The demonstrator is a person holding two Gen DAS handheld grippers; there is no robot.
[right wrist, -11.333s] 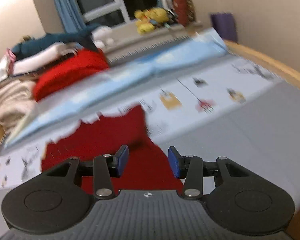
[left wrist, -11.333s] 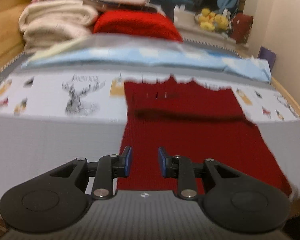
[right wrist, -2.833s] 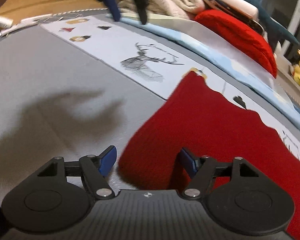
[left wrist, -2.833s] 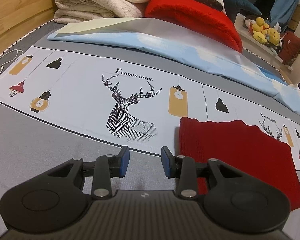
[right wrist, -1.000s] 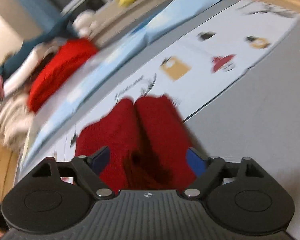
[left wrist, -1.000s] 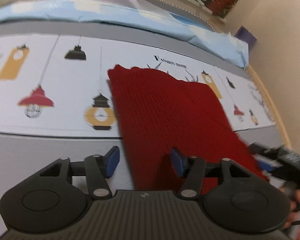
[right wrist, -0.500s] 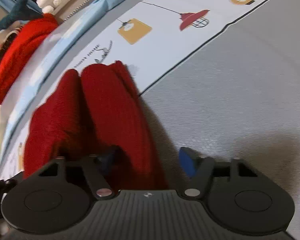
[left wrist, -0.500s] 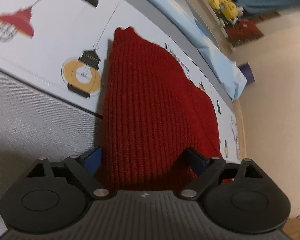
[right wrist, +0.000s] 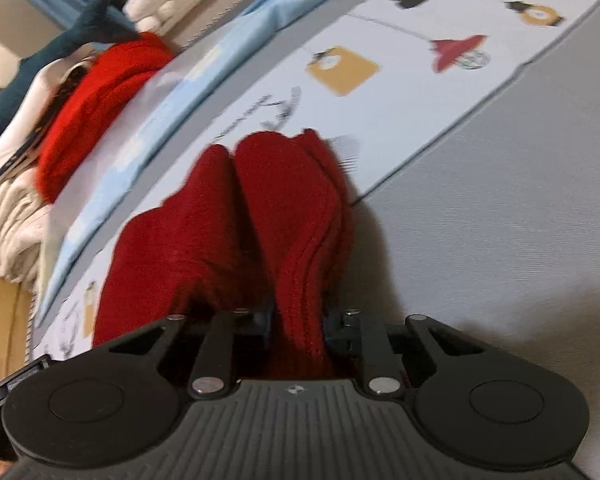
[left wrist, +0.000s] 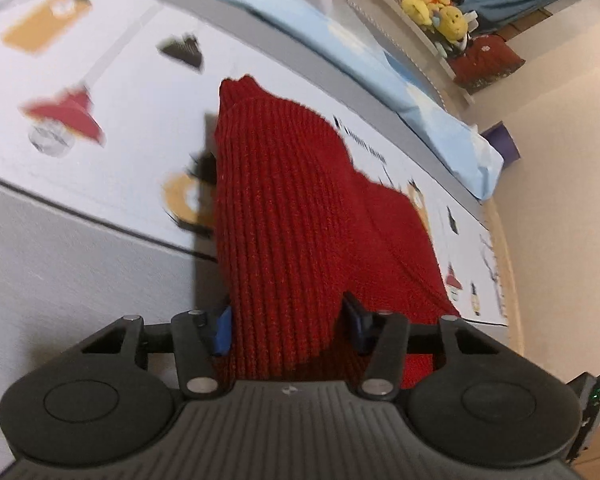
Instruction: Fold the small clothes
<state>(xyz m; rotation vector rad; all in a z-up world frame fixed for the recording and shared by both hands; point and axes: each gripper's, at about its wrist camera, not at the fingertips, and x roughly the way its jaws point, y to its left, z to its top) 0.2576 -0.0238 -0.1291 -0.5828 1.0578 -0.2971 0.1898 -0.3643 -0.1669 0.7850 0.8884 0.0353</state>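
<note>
Grippers flank a folded red knit garment on our printed bedsheet. Our left gripper straddles one end, jaws apart; our right gripper pinches the other. Next, we likely close left and lift together.

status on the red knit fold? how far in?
Done: the red knit already lies in stacked layers on the bedsheet, so at least one fold is in. In hand: the right gripper is shut on a bunched edge; the left gripper straddles a raised ridge, jaws apart. Left: lay this fold flat and release.
</note>
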